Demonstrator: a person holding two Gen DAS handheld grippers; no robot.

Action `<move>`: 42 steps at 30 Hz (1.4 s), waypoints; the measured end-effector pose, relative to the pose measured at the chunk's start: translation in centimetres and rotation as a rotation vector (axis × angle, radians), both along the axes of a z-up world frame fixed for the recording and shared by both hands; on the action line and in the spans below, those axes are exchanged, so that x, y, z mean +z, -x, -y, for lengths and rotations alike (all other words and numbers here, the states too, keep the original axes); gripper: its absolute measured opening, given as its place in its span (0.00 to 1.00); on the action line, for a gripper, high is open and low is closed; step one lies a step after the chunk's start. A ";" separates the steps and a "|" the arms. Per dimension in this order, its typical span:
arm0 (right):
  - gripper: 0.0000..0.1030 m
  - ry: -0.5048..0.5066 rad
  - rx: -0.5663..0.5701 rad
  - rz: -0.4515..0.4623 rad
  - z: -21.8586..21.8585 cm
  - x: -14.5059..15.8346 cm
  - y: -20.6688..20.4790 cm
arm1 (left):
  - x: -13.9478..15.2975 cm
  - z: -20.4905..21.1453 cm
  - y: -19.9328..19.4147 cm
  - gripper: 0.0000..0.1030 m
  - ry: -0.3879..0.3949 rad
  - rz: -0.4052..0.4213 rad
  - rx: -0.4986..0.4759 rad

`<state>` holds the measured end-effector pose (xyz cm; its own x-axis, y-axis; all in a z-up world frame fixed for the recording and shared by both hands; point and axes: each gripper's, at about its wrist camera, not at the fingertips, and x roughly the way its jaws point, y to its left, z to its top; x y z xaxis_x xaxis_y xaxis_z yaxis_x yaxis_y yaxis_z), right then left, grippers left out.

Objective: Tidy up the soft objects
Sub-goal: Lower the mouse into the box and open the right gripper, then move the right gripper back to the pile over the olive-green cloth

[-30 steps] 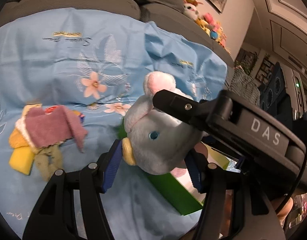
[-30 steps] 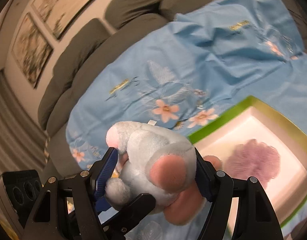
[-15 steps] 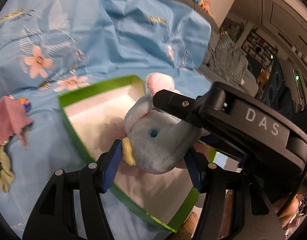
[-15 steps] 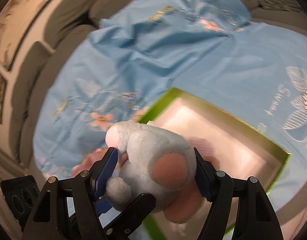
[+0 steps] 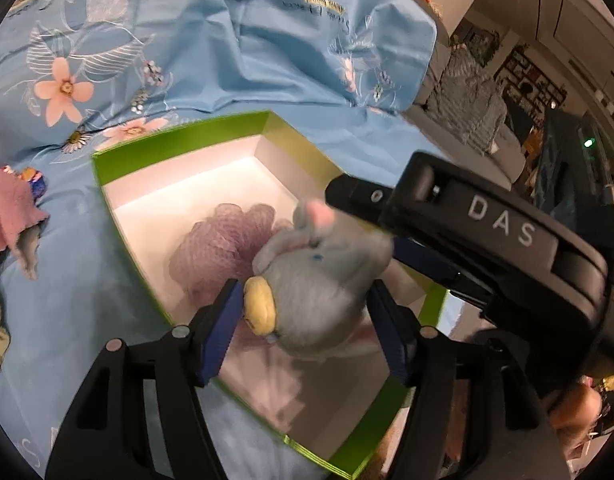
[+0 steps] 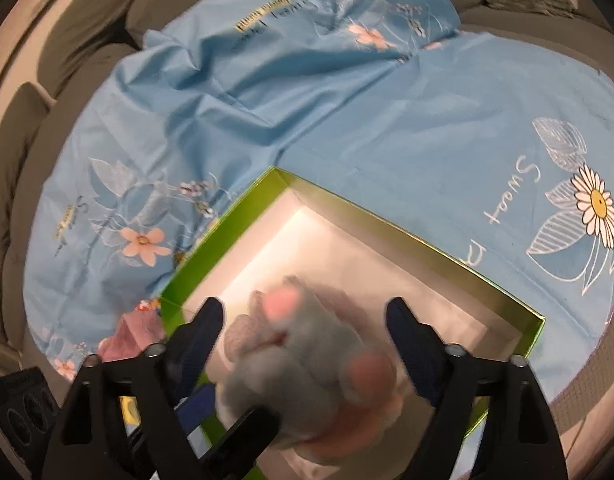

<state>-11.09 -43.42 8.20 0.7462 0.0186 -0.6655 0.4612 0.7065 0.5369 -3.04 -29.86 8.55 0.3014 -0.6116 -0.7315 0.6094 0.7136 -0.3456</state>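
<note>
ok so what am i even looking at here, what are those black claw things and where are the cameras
No robot here: a person holds hand tongs in each hand, and a fisheye camera on each looks along its two fingers. One picture comes from the left tongs, the other from the right tongs. The left ones grip a blurred grey plush toy over a green box; the right ones stand open around it. A purple bath pouf lies in the box, which sits on a blue flowered sheet near a pink cloth.

Grey plush toy (image 5: 323, 284), pink ears, above green box (image 5: 179, 144), white-lined, holding purple mesh pouf (image 5: 219, 248).
</note>
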 end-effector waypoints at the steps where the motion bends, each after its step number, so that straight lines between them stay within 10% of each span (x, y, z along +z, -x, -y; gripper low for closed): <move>1: 0.86 0.018 -0.006 0.016 -0.3 0.4 0.2 | 0.3 -0.4 0.2 0.67 0.010 0.002 0.004; 10: 0.92 0.219 -0.003 0.159 -5.1 4.7 0.7 | 4.2 -10.5 1.4 0.79 0.102 0.089 0.202; 20: 0.94 0.250 0.146 0.343 -12.7 7.0 -0.2 | 3.8 -23.9 2.6 0.83 0.038 0.152 0.461; 42: 0.94 0.368 0.453 0.057 -27.2 -1.7 -7.5 | -2.5 -35.9 1.0 0.84 0.009 0.064 0.694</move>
<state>-3.60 -16.21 6.51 0.7524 0.1192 -0.6479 0.0471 0.9712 0.2334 -4.01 6.03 6.09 0.6675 -0.2676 -0.6948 0.0324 0.9427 -0.3319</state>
